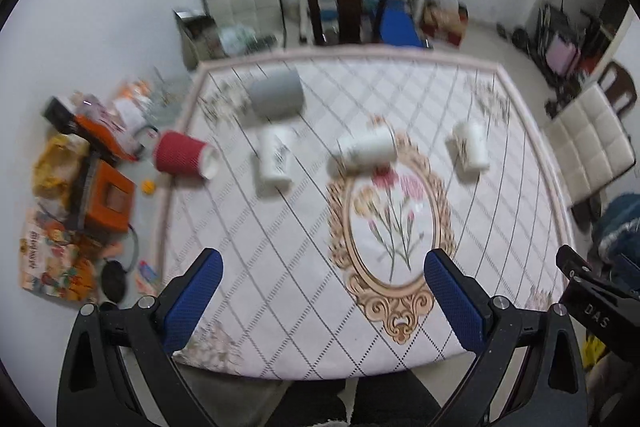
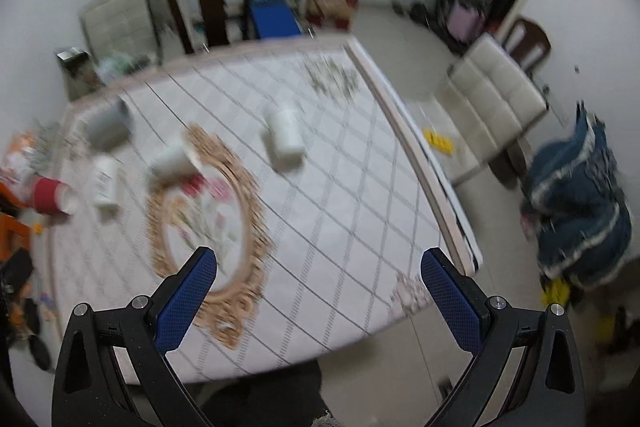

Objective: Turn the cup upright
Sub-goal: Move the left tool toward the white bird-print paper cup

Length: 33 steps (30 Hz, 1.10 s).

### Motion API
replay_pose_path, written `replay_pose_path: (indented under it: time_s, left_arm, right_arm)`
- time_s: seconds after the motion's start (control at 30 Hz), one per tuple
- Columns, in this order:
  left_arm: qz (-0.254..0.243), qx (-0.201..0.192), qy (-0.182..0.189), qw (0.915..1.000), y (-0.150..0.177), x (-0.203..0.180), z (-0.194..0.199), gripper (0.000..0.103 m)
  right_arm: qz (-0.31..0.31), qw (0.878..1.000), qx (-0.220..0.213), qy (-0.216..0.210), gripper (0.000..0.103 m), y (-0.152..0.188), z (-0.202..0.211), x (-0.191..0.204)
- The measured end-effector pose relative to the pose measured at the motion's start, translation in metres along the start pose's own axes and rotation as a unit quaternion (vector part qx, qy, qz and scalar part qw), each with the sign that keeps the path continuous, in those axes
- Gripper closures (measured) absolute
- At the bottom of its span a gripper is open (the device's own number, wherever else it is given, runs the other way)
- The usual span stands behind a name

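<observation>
held high over the quilted floral tablecloth [image 1: 304, 267], left gripper [image 1: 322, 283] and right gripper [image 2: 318, 283] both wide and empty, surveying the toppled ribbed red paper cup [image 1: 180, 157] and white cups.

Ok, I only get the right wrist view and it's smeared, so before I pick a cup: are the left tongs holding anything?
Observer: No. The left tongs are open and empty, above the near end of the table.
Operator: The floor left of the red cup is cut off for me. What's there?
Observer: The red cup lies on its side at the table's left edge. Below that edge an orange box stands on the floor among bags and packets.
Operator: Does the left camera see my right tongs?
Observer: Not the right tongs themselves. Only that gripper's black body, marked DAS, shows at the left view's right edge.
</observation>
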<state>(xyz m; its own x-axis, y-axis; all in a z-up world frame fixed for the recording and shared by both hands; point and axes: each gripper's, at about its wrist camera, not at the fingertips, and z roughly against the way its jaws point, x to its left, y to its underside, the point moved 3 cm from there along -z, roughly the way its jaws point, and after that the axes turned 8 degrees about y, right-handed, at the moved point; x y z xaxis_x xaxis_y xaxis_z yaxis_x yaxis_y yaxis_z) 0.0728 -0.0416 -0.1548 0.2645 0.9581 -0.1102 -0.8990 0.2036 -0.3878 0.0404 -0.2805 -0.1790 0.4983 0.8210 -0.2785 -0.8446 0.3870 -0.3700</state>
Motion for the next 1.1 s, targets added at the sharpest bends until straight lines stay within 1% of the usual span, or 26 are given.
replay_pose_path:
  time_s: [0.17,0.3,0.37,0.47,0.57,0.7,0.9,1.07,1.1]
  left_arm:
    - [-0.016,0.061,-0.005,0.998,-0.002,-0.034,-0.066,0.0]
    - [-0.029,0.102,-0.001,0.9944,-0.018,-0.071,-0.113,0.0]
    - [-0.035,0.119,-0.001,0.9923,-0.027,-0.09,-0.136,0.0]
    - [-0.043,0.137,0.002,0.9897,-0.045,-0.118,-0.167,0.0]
    - [-0.057,0.144,0.007,0.9879,-0.064,-0.142,-0.193,0.001]
    - [-0.058,0.157,0.016,0.9857,-0.087,-0.16,-0.222,0.001]
    - [-0.058,0.172,0.023,0.9831,-0.111,-0.184,-0.262,0.001]
    - [-0.063,0.197,0.043,0.9773,-0.118,-0.207,-0.295,0.006]
    - [-0.064,0.202,0.048,0.9761,-0.118,-0.211,-0.301,0.009]
  right_arm:
    - [0.011,0.998,0.052,0.023,0.0,-0.005,-0.083,-0.012]
    - [0.017,0.997,0.073,0.034,0.0,-0.023,-0.138,-0.023]
    - [0.019,0.995,0.093,0.034,0.0,-0.032,-0.166,-0.028]
    - [0.027,0.992,0.115,0.039,0.0,-0.049,-0.207,-0.033]
    - [0.026,0.99,0.131,0.044,0.001,-0.065,-0.242,-0.041]
    - [0.017,0.987,0.151,0.043,0.001,-0.085,-0.28,-0.054]
    - [0.014,0.985,0.169,0.042,0.001,-0.108,-0.317,-0.064]
    - [0.017,0.982,0.182,0.047,0.001,-0.12,-0.343,-0.068]
    - [0.013,0.982,0.185,0.046,0.001,-0.122,-0.347,-0.07]
